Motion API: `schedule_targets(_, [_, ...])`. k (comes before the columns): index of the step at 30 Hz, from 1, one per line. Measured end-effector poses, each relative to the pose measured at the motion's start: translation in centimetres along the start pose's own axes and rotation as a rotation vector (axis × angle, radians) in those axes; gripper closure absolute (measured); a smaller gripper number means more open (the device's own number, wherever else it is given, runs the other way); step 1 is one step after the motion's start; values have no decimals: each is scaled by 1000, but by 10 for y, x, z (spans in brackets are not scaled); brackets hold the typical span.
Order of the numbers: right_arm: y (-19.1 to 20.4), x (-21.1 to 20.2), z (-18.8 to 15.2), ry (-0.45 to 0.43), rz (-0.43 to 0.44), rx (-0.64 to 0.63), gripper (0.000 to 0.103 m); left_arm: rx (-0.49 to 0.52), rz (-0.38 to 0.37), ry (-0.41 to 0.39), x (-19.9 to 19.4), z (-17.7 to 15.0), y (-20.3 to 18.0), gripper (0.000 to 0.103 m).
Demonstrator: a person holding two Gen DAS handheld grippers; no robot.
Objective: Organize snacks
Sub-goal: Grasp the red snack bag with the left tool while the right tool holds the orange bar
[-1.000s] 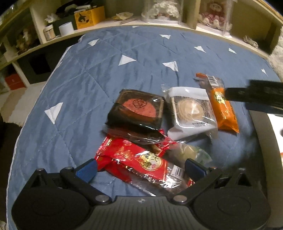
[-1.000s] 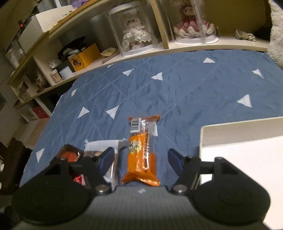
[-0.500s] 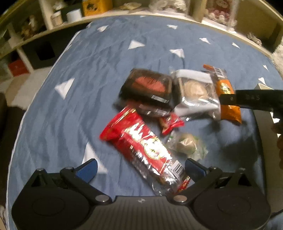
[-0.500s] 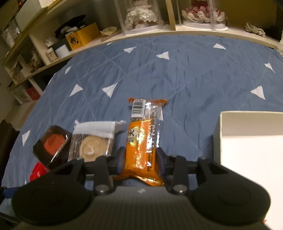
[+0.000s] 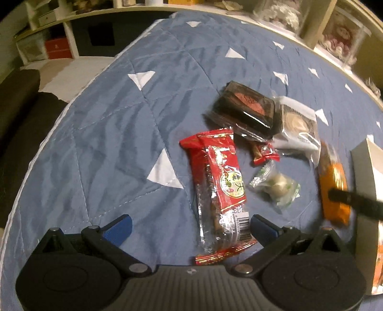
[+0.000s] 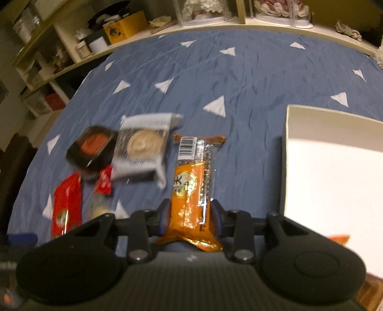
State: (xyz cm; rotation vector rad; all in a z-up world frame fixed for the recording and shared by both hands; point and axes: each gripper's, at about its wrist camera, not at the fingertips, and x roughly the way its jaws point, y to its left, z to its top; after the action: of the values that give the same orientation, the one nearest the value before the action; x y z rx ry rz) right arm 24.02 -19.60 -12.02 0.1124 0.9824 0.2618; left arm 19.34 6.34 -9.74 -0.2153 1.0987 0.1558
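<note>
My right gripper (image 6: pixel 190 213) is shut on the orange snack pack (image 6: pixel 192 181), lifted a little above the blue quilt; the pack also shows in the left wrist view (image 5: pixel 334 189). A white box (image 6: pixel 335 181) lies just right of it. My left gripper (image 5: pixel 190 227) is open, with the tail of the long red snack pack (image 5: pixel 220 184) between its fingers. Beyond lie a small red candy (image 5: pixel 264 153), a pale green-wrapped sweet (image 5: pixel 277 185), a dark mooncake tray (image 5: pixel 246 110) and a clear-wrapped pastry (image 5: pixel 298 124).
The blue quilt (image 5: pixel 107 134) with white triangles covers the bed. Shelves with boxes and doll cases (image 6: pixel 205 9) run along the far edge. The bed's left edge (image 5: pixel 47 134) drops to the floor. An orange wrapper (image 6: pixel 338 238) lies in the box.
My right gripper closed on the orange pack and lifted it toward the white box. My left gripper drew back and swung left, leaving the red pack between its open fingers.
</note>
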Motion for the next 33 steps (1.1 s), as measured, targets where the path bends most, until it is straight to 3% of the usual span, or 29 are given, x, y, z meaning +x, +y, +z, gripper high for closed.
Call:
schedule_targets(10, [12,-22,-36,61,-1,-33,62,-97,-74,-8,5,5,1,2])
schedule_targets(17, [17,-42,-62,111,23,-29,62,-126,-63,-8,13,11,0,21])
schedule_targets(21, [28,-44,-69,130,38,-41,61,-146,-64,-13,16,17,1,27])
schedule_targets(27, [33,-32,-68,142,29,-21,56,-67,-43,-7,15,13,-9,34])
schedule_targets(33, [27,-24,-62,134,31,17,53,-41,-56,-11,13,12,-11,48])
